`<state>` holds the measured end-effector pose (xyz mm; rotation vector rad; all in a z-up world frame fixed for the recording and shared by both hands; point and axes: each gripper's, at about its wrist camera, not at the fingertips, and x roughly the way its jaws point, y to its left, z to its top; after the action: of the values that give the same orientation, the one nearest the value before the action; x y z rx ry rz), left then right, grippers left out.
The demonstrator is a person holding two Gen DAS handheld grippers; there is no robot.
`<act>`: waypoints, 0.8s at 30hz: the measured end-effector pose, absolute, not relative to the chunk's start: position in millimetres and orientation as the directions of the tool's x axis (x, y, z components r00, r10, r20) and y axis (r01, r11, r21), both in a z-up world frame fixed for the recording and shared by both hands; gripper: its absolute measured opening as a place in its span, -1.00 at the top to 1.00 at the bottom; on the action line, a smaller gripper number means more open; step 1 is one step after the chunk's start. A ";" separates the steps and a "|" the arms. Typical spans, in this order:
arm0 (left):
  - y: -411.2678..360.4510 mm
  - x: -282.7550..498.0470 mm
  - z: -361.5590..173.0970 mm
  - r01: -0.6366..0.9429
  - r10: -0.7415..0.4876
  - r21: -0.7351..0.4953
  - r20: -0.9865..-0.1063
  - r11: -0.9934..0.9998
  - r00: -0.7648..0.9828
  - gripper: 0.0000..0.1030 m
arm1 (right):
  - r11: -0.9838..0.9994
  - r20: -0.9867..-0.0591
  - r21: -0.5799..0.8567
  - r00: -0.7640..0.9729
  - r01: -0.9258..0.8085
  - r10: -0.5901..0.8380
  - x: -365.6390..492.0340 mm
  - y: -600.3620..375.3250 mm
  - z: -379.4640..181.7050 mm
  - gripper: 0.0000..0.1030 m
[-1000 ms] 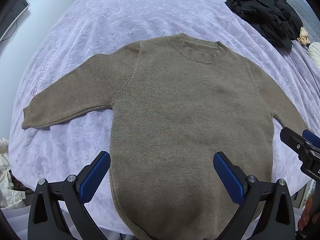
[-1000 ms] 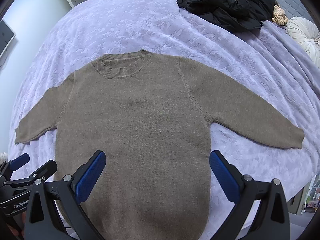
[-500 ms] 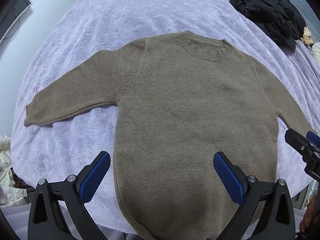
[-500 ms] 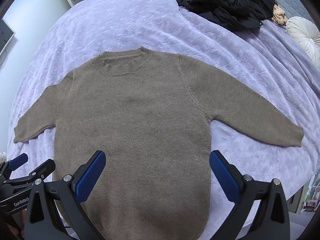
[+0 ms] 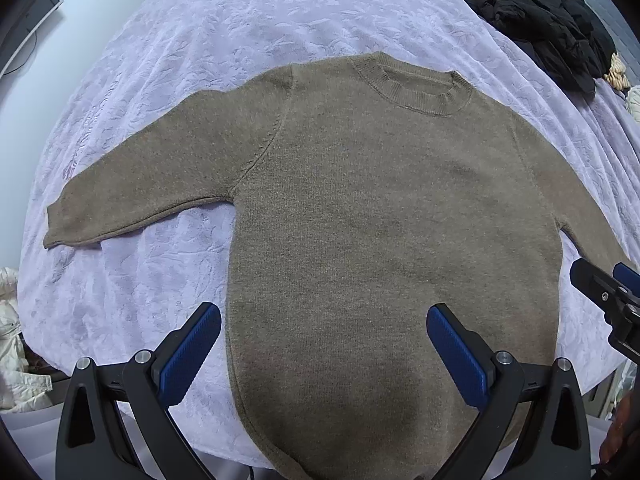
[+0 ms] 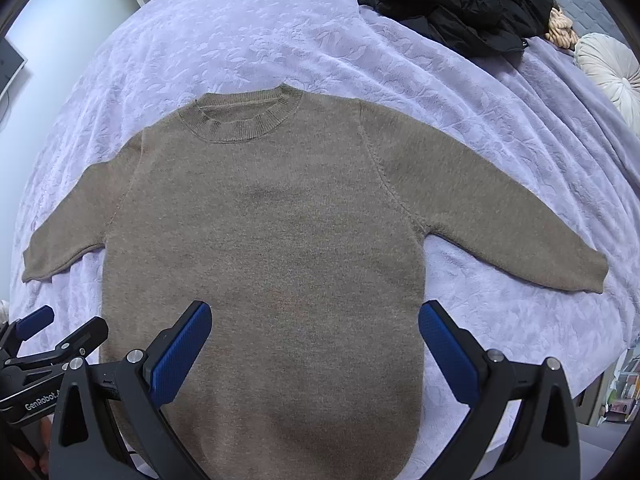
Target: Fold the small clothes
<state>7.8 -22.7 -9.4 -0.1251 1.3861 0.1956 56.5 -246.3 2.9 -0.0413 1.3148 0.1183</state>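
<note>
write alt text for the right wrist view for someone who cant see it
A brown knit sweater lies flat, sleeves spread, on a lilac bedspread. The open right gripper hovers over its lower half, with the left gripper at the lower left edge. A black jacket sits at the far right.

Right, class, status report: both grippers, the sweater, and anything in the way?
Left gripper open, right gripper open, both empty. Sweater flat on bedspread, sleeves out. Black jacket far off, clear.

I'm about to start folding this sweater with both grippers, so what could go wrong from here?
The brown sweater has its hem at the edge of the lilac bedspread, so a tug could slide it off. Its thick knit may slip from the open left gripper or right gripper.
</note>
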 end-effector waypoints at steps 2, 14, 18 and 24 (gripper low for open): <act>-21.5 8.5 -12.6 -0.210 0.060 0.024 -0.984 0.977 0.166 -1.00 | 0.993 -0.968 0.032 0.242 -0.109 0.058 57.0 -246.0 0.2 -1.00; -16.3 9.5 -27.7 -0.226 0.031 0.000 -0.991 0.974 0.134 -1.00 | 0.992 -0.977 0.011 0.211 -0.123 0.037 59.5 -236.1 -14.7 -1.00; -12.3 9.4 -32.8 -0.234 0.031 0.003 -0.993 0.972 0.118 -1.00 | 0.991 -0.977 0.008 0.208 -0.132 0.036 61.0 -232.3 -15.8 -1.00; -3.3 8.4 -40.1 -0.236 0.009 -0.018 -0.993 0.972 0.114 -1.00 | 0.989 -0.978 0.005 0.203 -0.149 0.036 62.5 -221.4 -19.6 -1.00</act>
<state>8.4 -3.3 -40.1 -0.1880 1.4484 0.1815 62.5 -221.4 -19.6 -0.0971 1.3604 0.1290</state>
